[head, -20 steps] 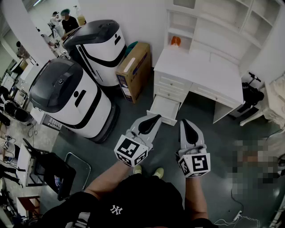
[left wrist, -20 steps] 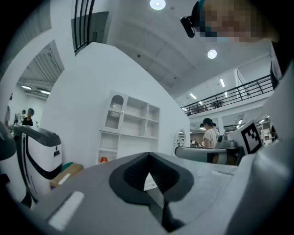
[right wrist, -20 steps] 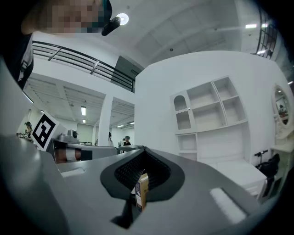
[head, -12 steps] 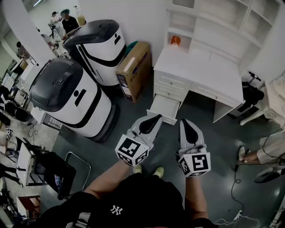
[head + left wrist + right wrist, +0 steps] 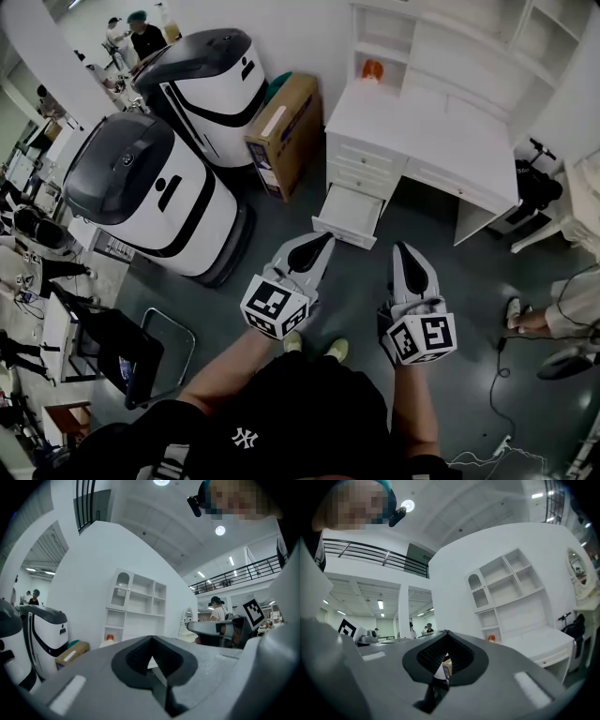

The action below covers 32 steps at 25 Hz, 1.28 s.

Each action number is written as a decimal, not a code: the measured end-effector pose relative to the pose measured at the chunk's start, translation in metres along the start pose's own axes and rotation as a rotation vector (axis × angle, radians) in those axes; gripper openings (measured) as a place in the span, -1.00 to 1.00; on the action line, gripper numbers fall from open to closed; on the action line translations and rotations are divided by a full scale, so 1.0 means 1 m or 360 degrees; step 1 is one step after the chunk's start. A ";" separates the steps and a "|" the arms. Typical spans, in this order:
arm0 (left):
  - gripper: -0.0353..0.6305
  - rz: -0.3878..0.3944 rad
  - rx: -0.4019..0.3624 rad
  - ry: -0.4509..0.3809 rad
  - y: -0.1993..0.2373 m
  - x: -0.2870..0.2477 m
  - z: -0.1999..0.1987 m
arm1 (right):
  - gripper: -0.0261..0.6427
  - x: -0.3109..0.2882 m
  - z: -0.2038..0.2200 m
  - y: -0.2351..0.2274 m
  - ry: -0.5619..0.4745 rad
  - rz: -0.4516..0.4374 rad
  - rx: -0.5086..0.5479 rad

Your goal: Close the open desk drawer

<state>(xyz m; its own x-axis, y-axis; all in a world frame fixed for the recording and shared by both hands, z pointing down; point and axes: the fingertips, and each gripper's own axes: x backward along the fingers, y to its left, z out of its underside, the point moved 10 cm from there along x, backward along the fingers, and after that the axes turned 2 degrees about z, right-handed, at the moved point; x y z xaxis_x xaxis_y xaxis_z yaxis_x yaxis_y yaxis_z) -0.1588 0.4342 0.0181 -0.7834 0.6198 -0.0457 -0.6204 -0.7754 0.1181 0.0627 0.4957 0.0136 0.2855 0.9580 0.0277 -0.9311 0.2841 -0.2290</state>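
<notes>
Both the left gripper [image 5: 322, 244] and right gripper [image 5: 405, 251] are held with jaws closed, empty. The open drawer [image 5: 349, 214] at twelve o'clock has been neared only slightly; pushing is still awaited.

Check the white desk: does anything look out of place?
Yes. The lowest drawer of the white desk stands pulled out over the floor, while the two drawers above it sit shut.

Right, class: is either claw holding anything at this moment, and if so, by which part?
Nothing is held. The left claw and the right claw are both shut and empty, in the air short of the open drawer.
</notes>
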 end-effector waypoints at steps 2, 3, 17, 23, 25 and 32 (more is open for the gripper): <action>-0.89 -0.0013 0.0008 0.0022 -0.002 -0.003 0.008 | -0.86 0.003 0.003 -0.007 0.0004 0.0002 -0.0023; -0.89 -0.0018 0.0011 0.0034 -0.004 -0.005 0.012 | -0.86 0.004 0.004 -0.010 0.0007 -0.0001 -0.0021; -0.89 -0.0121 0.0010 0.0095 -0.007 -0.009 0.036 | -0.86 -0.007 0.024 -0.031 0.0052 -0.0127 -0.0027; -0.89 -0.0133 0.0024 0.0128 0.011 -0.022 0.055 | -0.86 -0.031 0.038 -0.043 0.0079 -0.0130 -0.0018; -0.89 -0.0127 0.0042 0.0133 0.022 -0.031 0.063 | -0.86 -0.043 0.043 -0.048 0.0089 -0.0119 -0.0022; -0.89 -0.0102 0.0108 0.0172 0.085 -0.076 0.096 | -0.86 -0.109 0.071 -0.074 0.0169 -0.0075 -0.0045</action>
<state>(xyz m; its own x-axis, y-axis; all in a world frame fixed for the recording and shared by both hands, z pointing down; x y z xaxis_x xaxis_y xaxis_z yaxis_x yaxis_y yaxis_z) -0.1484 0.3335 0.1269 -0.7441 0.6483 -0.1616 -0.6681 -0.7224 0.1781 0.0841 0.3733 0.0965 0.3523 0.9337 -0.0636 -0.9098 0.3258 -0.2570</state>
